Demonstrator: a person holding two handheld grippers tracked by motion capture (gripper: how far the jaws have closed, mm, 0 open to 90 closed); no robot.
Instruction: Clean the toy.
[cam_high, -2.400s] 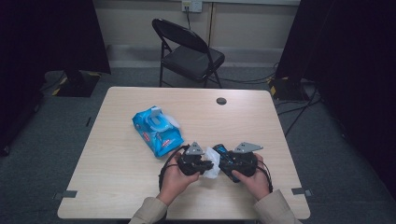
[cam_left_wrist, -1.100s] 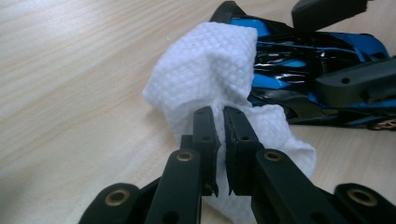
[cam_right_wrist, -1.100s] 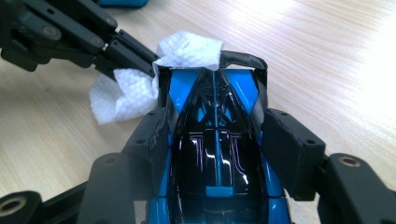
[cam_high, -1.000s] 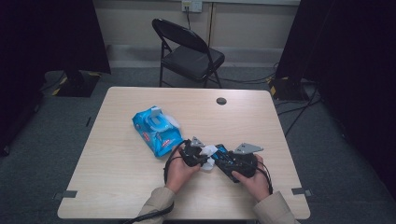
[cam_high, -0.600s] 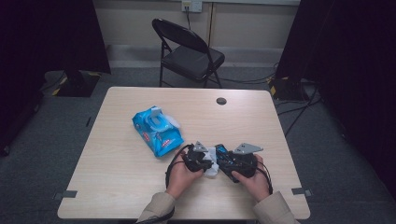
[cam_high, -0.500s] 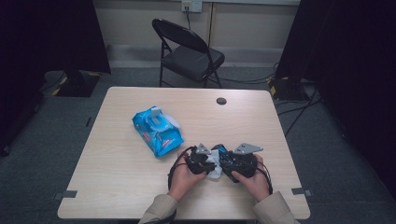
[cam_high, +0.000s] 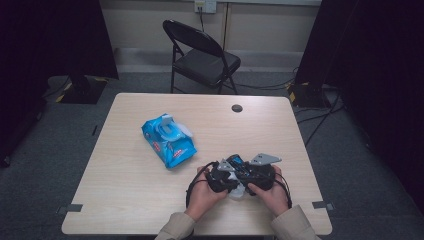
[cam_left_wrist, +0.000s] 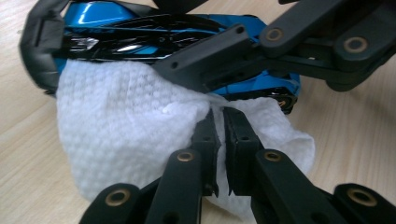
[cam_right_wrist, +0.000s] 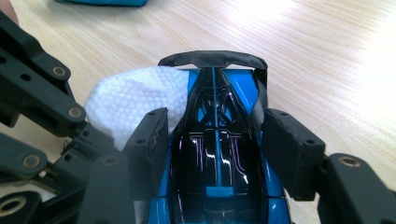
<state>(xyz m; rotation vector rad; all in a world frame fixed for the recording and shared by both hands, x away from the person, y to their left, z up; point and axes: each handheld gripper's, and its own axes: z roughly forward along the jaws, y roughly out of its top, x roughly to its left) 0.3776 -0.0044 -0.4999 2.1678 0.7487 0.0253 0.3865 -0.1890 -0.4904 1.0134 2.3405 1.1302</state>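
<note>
a blue toy car (cam_right_wrist: 217, 154) is clamped at its sides by the right gripper (cam_right_wrist: 217, 140) near the table's front edge, while a white wipe (cam_left_wrist: 126, 135) is pinched shut in the left gripper (cam_left_wrist: 220, 135) against it. the wipe could be snagged on the spoiler. beyond, a wipes pack (cam_high: 168, 139) lies on the wooden table (cam_high: 125, 190); farther off, a folding chair (cam_high: 200, 55) stands.

No readable text, label, brand name, number or sign appears in any view. The blue wipes pack (cam_high: 168, 140) on the table carries printed markings in red and white, but they are too small and blurred to make out any words.
</note>
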